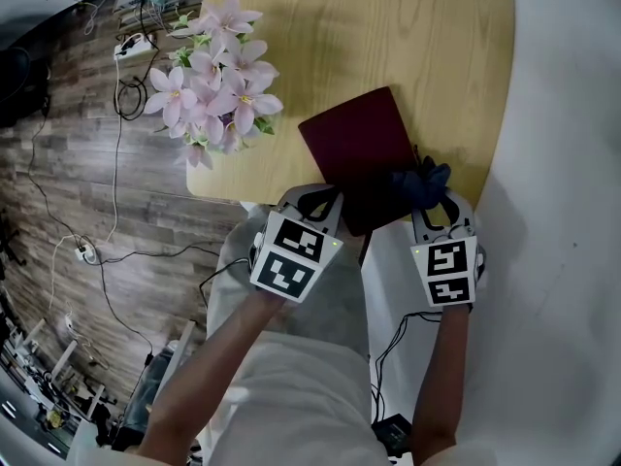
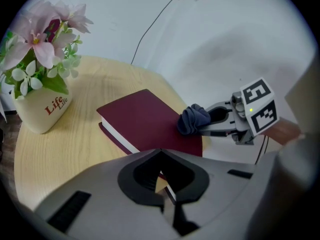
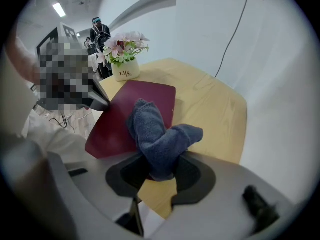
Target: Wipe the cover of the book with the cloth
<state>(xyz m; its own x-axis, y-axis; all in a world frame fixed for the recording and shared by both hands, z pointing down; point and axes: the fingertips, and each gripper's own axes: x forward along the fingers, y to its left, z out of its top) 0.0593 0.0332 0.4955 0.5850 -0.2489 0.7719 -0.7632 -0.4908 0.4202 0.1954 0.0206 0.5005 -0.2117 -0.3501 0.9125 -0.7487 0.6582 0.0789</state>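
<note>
A maroon book point(image 1: 359, 149) lies on the light wooden table point(image 1: 427, 47), its near end hanging over the table's front edge. My left gripper point(image 1: 328, 200) is shut on the book's near corner; in the left gripper view the white page edge runs in between the jaws point(image 2: 162, 180). My right gripper point(image 1: 434, 202) is shut on a bunched dark blue cloth point(image 1: 424, 181). The cloth point(image 2: 194, 119) touches the cover's near right corner. In the right gripper view the cloth point(image 3: 157, 134) sticks out over the book point(image 3: 125, 114).
A white pot of pink flowers point(image 1: 218, 85) stands on the table's left side, left of the book. Cables point(image 1: 107, 231) trail over the wooden floor at the left. The table's front edge is close to my body.
</note>
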